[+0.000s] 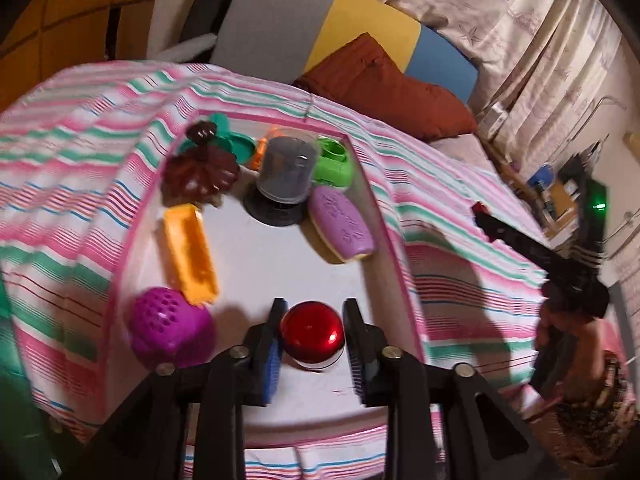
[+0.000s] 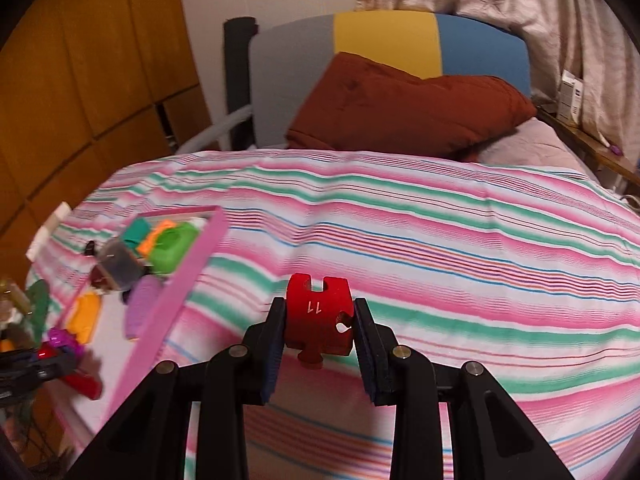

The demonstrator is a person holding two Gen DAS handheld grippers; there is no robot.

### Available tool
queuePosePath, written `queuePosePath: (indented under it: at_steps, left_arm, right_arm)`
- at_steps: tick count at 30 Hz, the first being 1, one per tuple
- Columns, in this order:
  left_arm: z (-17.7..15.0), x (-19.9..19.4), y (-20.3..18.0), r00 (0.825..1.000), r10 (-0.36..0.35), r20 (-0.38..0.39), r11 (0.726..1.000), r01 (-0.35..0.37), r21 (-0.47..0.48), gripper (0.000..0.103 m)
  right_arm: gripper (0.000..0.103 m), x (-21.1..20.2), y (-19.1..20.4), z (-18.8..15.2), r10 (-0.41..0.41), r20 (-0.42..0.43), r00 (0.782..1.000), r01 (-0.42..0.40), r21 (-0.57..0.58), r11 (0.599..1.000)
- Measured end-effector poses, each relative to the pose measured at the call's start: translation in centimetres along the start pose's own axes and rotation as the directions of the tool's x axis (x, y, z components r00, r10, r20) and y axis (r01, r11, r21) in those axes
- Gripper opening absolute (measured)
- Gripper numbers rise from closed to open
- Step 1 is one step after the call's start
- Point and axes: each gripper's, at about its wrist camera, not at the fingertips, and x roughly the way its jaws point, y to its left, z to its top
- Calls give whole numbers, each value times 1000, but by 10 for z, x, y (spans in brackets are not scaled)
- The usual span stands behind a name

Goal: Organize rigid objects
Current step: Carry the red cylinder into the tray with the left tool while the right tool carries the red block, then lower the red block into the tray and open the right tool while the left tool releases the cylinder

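The red ball (image 1: 312,330) rests on the white floor of the pink-rimmed tray (image 1: 394,240), between the fingers of the left gripper (image 1: 313,334); its jaws stand apart with small gaps, so it seems not gripped, though blur makes this uncertain. The right gripper (image 2: 320,328) is clamped on a red puzzle block (image 2: 319,314), over the striped bedcover (image 2: 440,240) beside the tray. Many pieces already lie in the tray: the orange box (image 1: 191,254), purple perforated ball (image 1: 170,326), lilac case (image 1: 342,224). The block is probably among the last.
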Motion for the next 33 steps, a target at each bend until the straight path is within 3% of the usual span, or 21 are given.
queuePosePath:
  at_steps: [2, 6, 15, 21, 28, 33]
  left_arm:
    - [1, -7, 0, 997, 58, 41, 998, -58, 7, 44]
    - [0, -24, 6, 993, 30, 115, 1000, -28, -14, 45]
    - [-9, -49, 14, 976, 78, 205, 996, -67, -59, 45]
    - [-17, -49, 15, 965, 176, 195, 984, -170, -49, 45]
    - [-28, -56, -5, 946, 231, 226, 965, -252, 69, 45]
    - [-29, -55, -5, 945, 253, 208, 959, -273, 74, 45]
  right_arm:
    - [33, -4, 8, -2, 19, 1, 1000, -19, -5, 1000]
    - [33, -7, 22, -7, 53, 1, 999, -53, -21, 998]
    - [33, -19, 43, -14, 125, 8, 992, -124, -52, 991]
    - [33, -27, 70, -17, 215, -11, 976, -215, -90, 972]
    - [33, -29, 106, -30, 277, -60, 959, -283, -155, 947]
    - [33, -24, 128, -33, 297, -91, 951, -309, -178, 934]
